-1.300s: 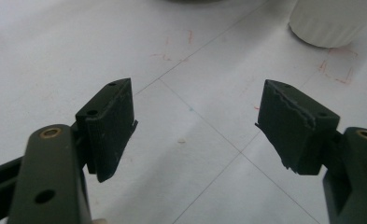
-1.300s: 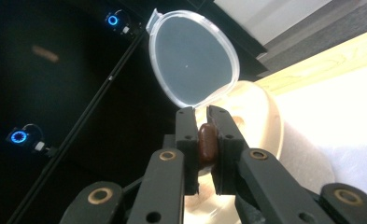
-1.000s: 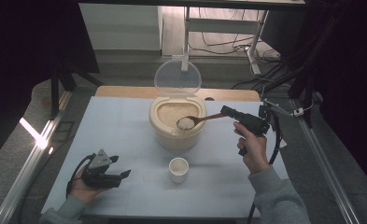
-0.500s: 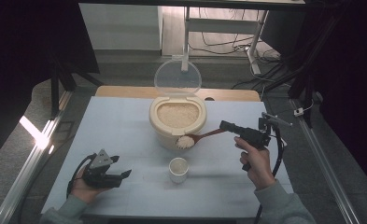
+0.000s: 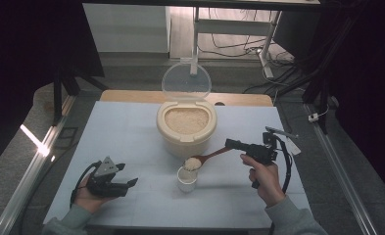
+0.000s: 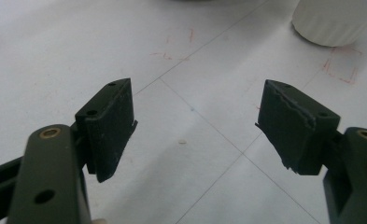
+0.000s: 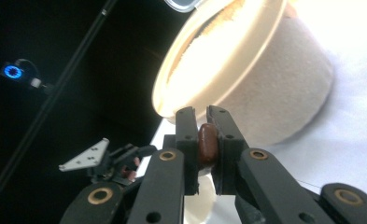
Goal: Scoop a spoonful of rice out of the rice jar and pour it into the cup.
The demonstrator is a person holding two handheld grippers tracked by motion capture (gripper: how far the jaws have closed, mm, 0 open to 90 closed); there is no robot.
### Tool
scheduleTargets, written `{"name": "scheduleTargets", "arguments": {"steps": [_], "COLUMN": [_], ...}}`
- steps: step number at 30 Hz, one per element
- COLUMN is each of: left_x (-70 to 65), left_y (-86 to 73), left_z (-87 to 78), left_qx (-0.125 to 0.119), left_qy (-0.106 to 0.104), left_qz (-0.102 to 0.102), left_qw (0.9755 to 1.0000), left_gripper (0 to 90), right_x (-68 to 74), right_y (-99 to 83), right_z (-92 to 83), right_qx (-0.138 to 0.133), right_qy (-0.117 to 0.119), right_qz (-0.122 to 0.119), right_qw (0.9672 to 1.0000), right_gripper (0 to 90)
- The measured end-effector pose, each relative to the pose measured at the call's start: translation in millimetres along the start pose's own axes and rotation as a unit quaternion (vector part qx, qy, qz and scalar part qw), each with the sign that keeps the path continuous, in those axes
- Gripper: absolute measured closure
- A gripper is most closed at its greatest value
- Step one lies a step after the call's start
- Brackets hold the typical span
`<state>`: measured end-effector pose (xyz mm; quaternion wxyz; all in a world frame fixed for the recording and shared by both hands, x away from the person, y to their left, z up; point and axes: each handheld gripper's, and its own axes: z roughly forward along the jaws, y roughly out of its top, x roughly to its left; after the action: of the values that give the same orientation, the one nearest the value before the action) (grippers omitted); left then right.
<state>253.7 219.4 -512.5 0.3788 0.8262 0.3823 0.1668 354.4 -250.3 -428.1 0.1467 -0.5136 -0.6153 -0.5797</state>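
Item: my right gripper (image 5: 235, 145) clamped the wooden spoon (image 5: 207, 158), its rice load above the white cup (image 5: 186, 179). Left gripper (image 5: 126, 182) idle, jaws apart, empty. Next I judged: tip the spoon.

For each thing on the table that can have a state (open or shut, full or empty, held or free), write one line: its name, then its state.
Rice container: open, full of rice.
Clear lid: swung up, standing upright behind the container.
Wooden spoon: held by its handle, loaded with rice, bowl over the cup.
White cup: upright; contents cannot be told.
Right tongs: shut on the spoon handle.
Left tongs: open, holding nothing, low over the table.
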Motion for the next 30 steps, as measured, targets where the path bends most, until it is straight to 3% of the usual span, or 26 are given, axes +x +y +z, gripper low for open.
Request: {"name": "scheduleTargets", "arguments": {"steps": [10,15,23,27,30], "left_x": [-0.3,-0.1,-0.1,-0.3,-0.1], "left_y": [0.0,-0.1,-0.1,-0.1,-0.1], "left_z": [0.6,0.1,0.1,0.3,0.4], "left_qx": [0.001,0.000,0.000,0.001,0.001], "left_qy": [0.000,0.000,-0.001,0.000,0.000], "left_qz": [0.001,0.001,0.002,0.002,0.002], "left_qw": [1.0000,1.0000,1.0000,1.0000,1.0000], "left_gripper": [26.5,26.5,26.5,26.5,26.5], "right_x": [7.8,17.3,24.2,29.7,37.5], "right_y": [-0.4,0.2,-0.4,-1.7,-3.7], "right_z": [12.2,18.1,21.3,21.3,20.6], "right_qx": [0.024,0.035,0.038,0.037,0.033], "right_qy": [-0.034,-0.053,-0.061,-0.063,-0.060], "right_qz": [-0.043,-0.077,-0.105,-0.142,-0.182], "right_qw": [0.9982,0.9950,0.9918,0.9872,0.9809], "right_gripper": [82.9,82.9,82.9,82.9,82.9]}}
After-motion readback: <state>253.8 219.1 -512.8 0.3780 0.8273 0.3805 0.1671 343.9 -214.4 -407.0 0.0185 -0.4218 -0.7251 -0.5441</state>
